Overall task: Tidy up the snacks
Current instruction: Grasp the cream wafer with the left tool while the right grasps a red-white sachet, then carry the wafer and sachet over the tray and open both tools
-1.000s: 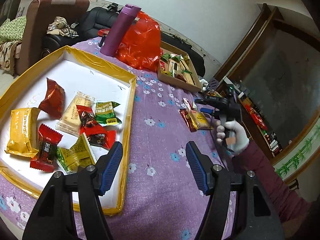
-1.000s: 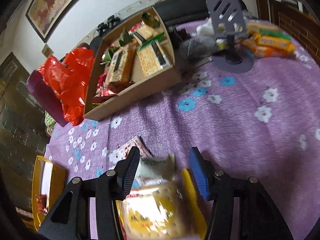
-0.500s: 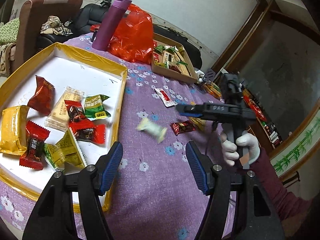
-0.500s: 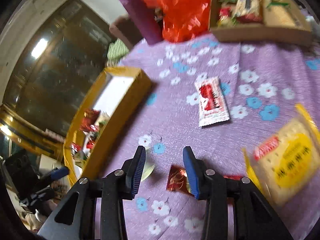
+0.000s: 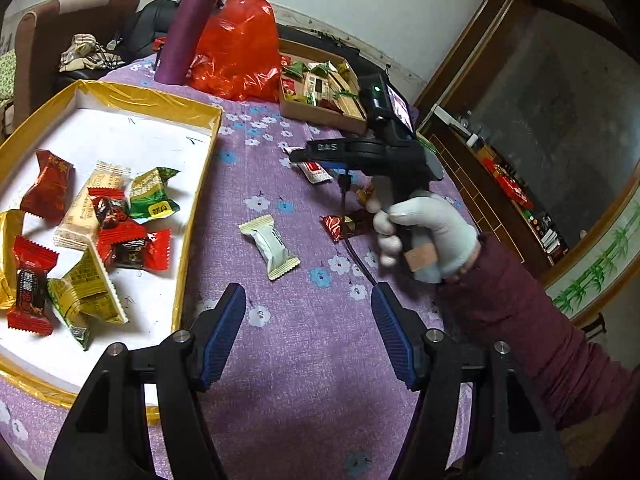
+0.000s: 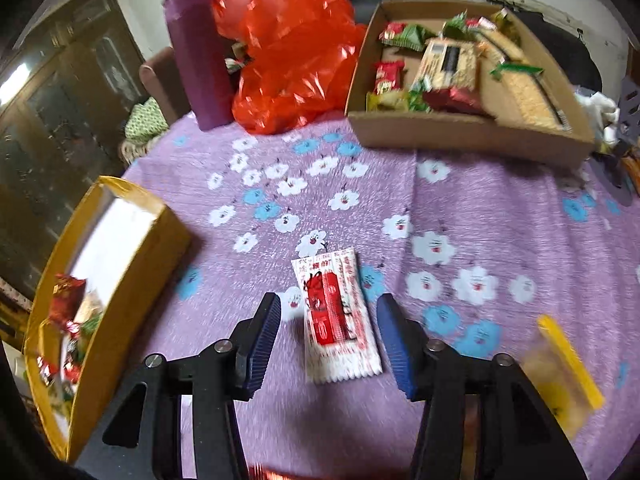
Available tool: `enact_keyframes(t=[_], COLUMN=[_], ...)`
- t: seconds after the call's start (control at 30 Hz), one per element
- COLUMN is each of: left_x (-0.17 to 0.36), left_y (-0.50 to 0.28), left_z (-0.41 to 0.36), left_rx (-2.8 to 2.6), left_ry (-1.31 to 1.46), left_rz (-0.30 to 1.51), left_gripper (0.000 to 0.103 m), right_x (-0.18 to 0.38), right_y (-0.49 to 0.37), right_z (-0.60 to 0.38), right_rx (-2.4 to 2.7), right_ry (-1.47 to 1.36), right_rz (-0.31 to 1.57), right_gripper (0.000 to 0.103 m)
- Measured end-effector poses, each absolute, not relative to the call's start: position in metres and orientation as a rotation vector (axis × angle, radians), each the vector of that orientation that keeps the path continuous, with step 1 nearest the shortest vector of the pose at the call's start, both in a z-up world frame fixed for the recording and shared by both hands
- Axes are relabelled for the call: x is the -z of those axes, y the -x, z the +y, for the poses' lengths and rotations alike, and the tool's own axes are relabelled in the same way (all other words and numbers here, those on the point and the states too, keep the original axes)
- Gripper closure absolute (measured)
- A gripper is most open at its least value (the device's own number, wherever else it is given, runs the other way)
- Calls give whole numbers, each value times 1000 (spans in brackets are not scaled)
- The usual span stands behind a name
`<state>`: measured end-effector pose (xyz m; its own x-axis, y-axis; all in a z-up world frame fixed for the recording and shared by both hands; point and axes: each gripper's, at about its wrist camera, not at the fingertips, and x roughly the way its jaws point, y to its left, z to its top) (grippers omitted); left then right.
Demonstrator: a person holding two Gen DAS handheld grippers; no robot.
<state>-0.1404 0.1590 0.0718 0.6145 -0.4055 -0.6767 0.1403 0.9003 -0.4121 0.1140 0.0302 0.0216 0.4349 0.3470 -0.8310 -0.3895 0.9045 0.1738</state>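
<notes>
My left gripper (image 5: 308, 328) is open and empty above the purple cloth, beside the gold-rimmed tray (image 5: 152, 100) that holds several wrapped snacks. A cream snack packet (image 5: 270, 246) lies on the cloth just ahead of it, and a dark red candy (image 5: 344, 226) lies to its right. My right gripper (image 6: 328, 328) is open, its fingers on either side of a white and red sachet (image 6: 334, 316) lying flat on the cloth. The sachet also shows in the left wrist view (image 5: 316, 170), under the right gripper (image 5: 298, 156). A yellow cracker packet (image 6: 560, 364) lies at the right.
A cardboard box (image 6: 460, 132) full of snacks stands at the back of the table. A red plastic bag (image 6: 288, 48) and a purple bottle (image 6: 198, 56) stand left of it. The tray (image 6: 132, 256) is at the left in the right wrist view.
My right gripper dropped the cream packet onto the cloth near the tray, then swung over to the white and red sachet and opened wider. My left gripper stayed open in place.
</notes>
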Motion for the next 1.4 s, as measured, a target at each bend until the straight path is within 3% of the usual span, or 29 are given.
enact_keyframes(t=[0.03, 0.1, 0.5, 0.6, 0.63, 0.67, 0.7, 1.07, 1.4], left_x=[-71, -70, -41, -31, -24, -19, -20, -42, -81], left_y=[139, 135, 70, 55, 50, 48, 51, 61, 70], left_z=[158, 153, 120, 107, 102, 99, 95, 111, 217], left_rx=[323, 331, 216, 201, 201, 194, 189, 169, 11], left_ry=[335, 331, 142, 66, 45, 21, -16, 64, 194], left_rz=[857, 863, 942, 972, 998, 1013, 976, 900, 816], left_gripper=[38, 38, 40, 52, 70, 81, 84, 84, 84], right_x=[-20, -21, -56, -61, -61, -62, -62, -59, -76], right_y=[-112, -105, -32, -16, -13, -12, -11, -4, 0], right_z=[32, 33, -34, -40, -41, -41, -40, -41, -1], right_rx=[-445, -439, -591, -627, -632, -634, -635, -637, -701], right_ry=[66, 101, -107, -129, -131, -131, -128, -131, -110], right_rz=[1025, 1013, 998, 985, 979, 974, 967, 934, 932], right_gripper=[70, 75, 76, 76, 76, 76, 76, 76, 76])
